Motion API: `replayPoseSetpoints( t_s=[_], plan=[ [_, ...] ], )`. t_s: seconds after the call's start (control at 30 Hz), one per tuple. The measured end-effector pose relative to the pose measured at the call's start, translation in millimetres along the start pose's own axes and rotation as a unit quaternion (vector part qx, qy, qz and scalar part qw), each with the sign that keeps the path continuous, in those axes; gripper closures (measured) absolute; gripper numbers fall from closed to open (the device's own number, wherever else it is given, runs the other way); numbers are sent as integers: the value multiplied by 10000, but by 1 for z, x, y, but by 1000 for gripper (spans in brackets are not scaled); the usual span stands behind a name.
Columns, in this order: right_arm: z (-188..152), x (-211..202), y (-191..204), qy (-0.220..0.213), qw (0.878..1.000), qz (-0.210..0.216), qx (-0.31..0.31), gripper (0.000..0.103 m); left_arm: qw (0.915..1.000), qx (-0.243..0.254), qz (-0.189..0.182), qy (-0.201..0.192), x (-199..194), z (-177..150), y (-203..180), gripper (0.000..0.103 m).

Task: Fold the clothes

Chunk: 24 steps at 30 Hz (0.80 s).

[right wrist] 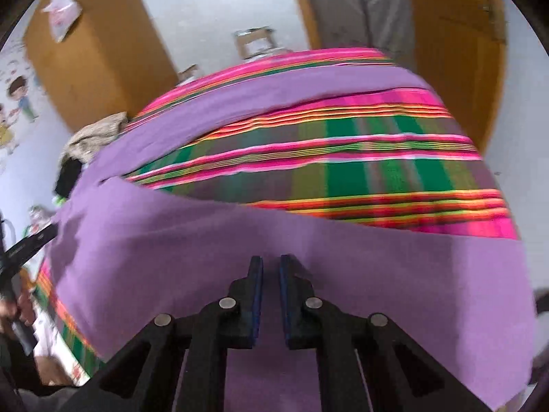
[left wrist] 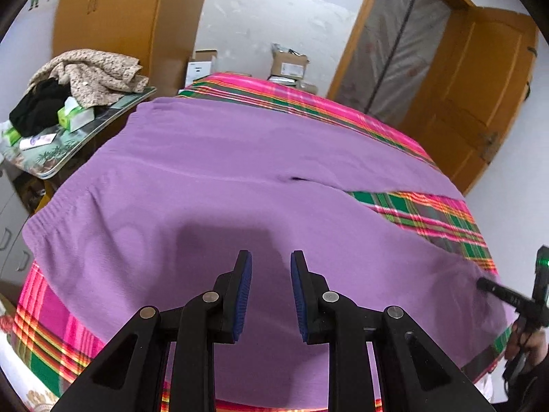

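Left wrist view: left gripper (left wrist: 271, 264) angled down over the purple garment (left wrist: 223, 171), which lies spread on the plaid bedcover (left wrist: 429, 216); jaws narrowly parted, nothing between them. Right gripper (left wrist: 490, 286) visible at the garment's far right edge.

Right wrist view, blurred: right gripper (right wrist: 271, 267) pitched down above the garment (right wrist: 171, 240); jaws nearly closed, a slim gap, empty.
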State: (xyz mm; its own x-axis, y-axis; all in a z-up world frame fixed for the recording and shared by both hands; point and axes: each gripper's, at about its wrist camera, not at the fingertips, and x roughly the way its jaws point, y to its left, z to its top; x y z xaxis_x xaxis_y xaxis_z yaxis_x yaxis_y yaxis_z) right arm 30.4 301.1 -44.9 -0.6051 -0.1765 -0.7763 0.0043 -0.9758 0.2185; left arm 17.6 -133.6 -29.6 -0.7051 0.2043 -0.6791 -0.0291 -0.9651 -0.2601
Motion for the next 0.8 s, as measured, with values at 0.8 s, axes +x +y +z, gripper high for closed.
replayPoseSetpoints(
  t_s=[0.8],
  plan=[
    [4, -39, 53, -950, 9911, 82, -932, 82, 9960, 340, 624, -535, -17, 12, -40, 79]
  ],
)
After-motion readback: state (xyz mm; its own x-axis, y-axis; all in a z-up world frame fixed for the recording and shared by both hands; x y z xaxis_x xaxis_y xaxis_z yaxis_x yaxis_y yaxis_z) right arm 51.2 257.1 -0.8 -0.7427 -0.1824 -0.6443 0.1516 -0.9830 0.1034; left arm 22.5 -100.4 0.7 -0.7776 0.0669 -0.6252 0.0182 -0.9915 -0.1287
